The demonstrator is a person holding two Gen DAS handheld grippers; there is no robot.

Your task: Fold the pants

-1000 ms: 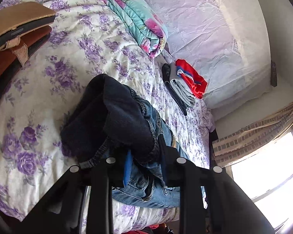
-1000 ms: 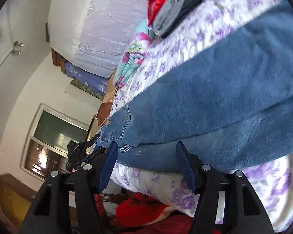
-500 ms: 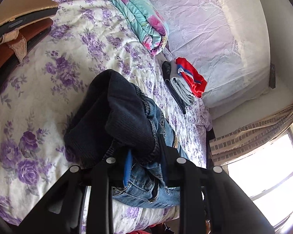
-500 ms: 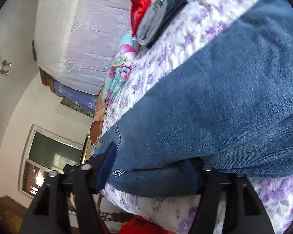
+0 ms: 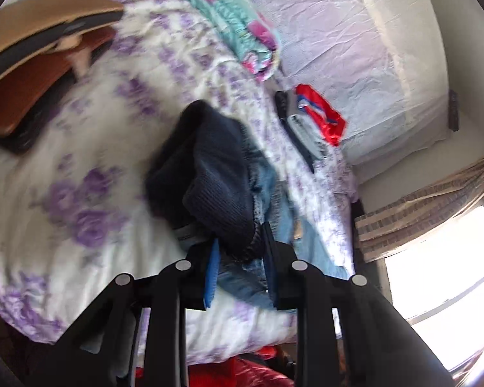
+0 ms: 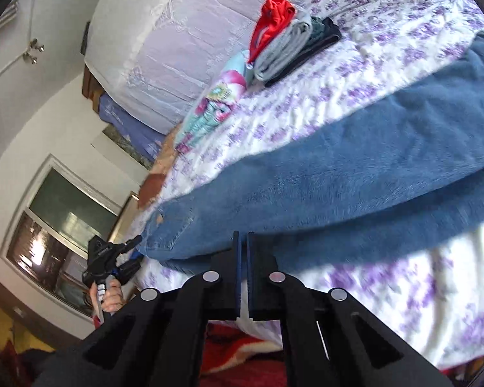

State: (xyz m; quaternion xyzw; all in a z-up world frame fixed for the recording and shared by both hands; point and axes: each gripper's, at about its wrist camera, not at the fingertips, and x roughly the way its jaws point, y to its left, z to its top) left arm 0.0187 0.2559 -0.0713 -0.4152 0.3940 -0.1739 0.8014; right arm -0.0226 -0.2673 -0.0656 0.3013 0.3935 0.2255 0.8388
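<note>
The left gripper (image 5: 238, 258) clenches the bunched waist of the jeans (image 6: 338, 174), the right gripper (image 6: 242, 258), jaws just closing, pinches their near edge low in the frame, and the blue denim stretches across the purple-flowered bedspread (image 6: 355, 74), folded clothes (image 6: 287, 45) lying well beyond, upper centre.

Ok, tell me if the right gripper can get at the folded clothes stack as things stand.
Probably not: the right gripper has just been closing its jaws, apparently on the jeans, and the folded clothes stack lies across the bed beyond them.
</note>
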